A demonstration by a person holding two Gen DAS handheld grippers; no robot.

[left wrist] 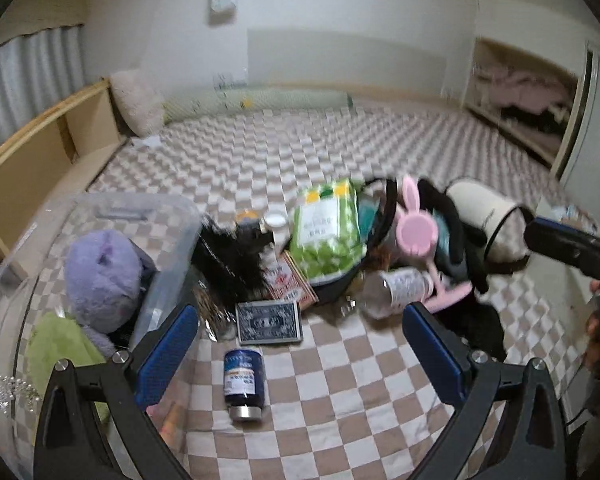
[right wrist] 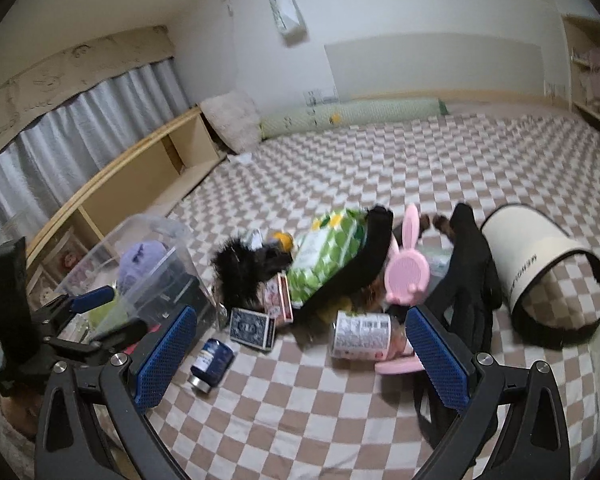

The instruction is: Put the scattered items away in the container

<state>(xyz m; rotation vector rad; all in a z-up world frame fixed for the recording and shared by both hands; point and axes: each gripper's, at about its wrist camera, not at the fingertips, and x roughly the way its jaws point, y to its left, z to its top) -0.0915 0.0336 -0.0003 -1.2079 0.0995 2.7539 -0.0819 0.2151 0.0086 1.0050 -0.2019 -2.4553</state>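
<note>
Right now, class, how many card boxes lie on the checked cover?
2. A blue card box lies flat in front of the clear container. A red card box leans just behind it, against the green packet. The pile may hide others.

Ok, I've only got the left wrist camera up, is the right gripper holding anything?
Observer: No. The right gripper is open, with nothing between its blue pads.
Operator: And the white tub, is it upright?
Observer: The white tub lies on its side, and the checkered cover shows through its open mouth.
Operator: What's the black thing beside it?
Observer: It looks like a black glove, lying between the tub and the pink bunny fan.
</note>
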